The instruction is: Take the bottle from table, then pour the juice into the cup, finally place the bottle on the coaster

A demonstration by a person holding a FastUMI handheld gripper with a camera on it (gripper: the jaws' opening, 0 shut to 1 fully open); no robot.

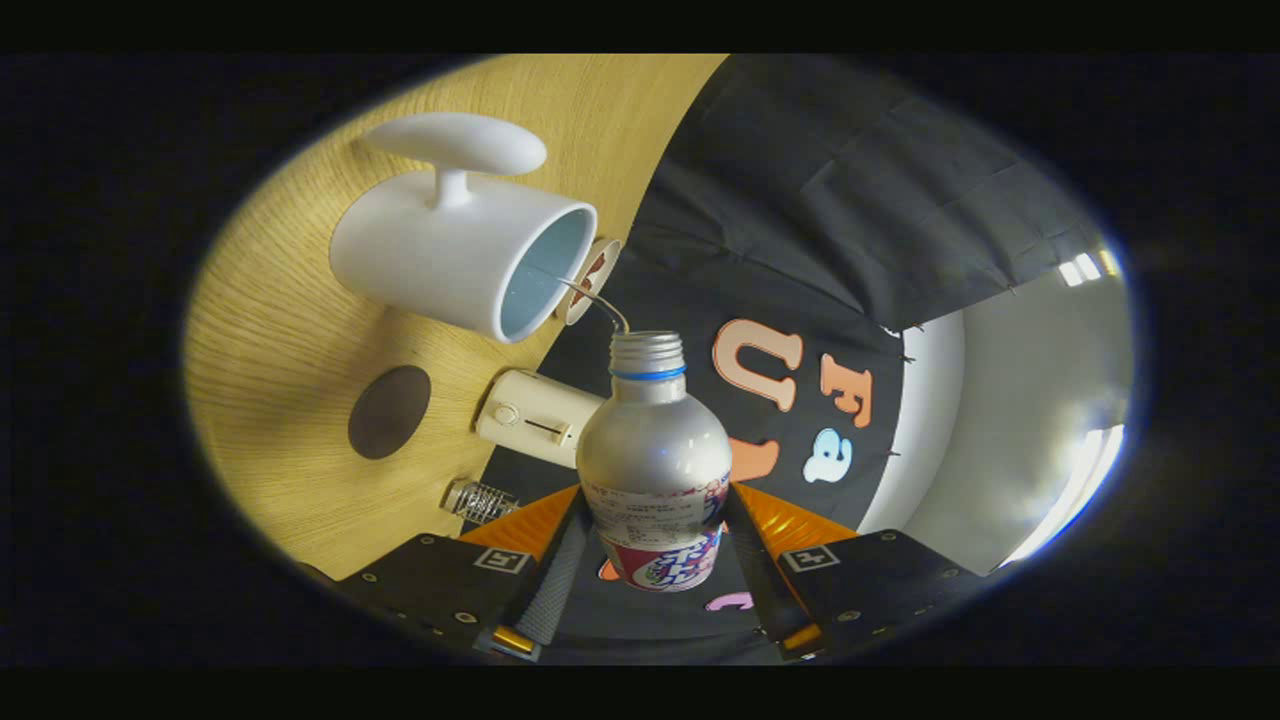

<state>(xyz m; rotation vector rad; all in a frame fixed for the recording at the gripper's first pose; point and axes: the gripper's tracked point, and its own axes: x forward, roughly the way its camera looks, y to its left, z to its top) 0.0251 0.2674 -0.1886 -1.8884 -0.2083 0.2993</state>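
Over the wooden table point(300, 330), tool point(655, 560) grips bottle point(655, 460), its base cut off.

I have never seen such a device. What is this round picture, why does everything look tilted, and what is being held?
The picture comes from a small wide-angle camera fixed on a hand-held gripper. A person carries it; no robot arm is involved. The camera looks forward along the two fingers, and these press on a silver bottle from both sides. The person has turned the gripper to pour, so the wooden table seems tilted. A thin stream runs from the bottle's open mouth into the white cup. Also on the table are a dark round coaster, a cream box with a knob and a small clear object that I cannot identify.
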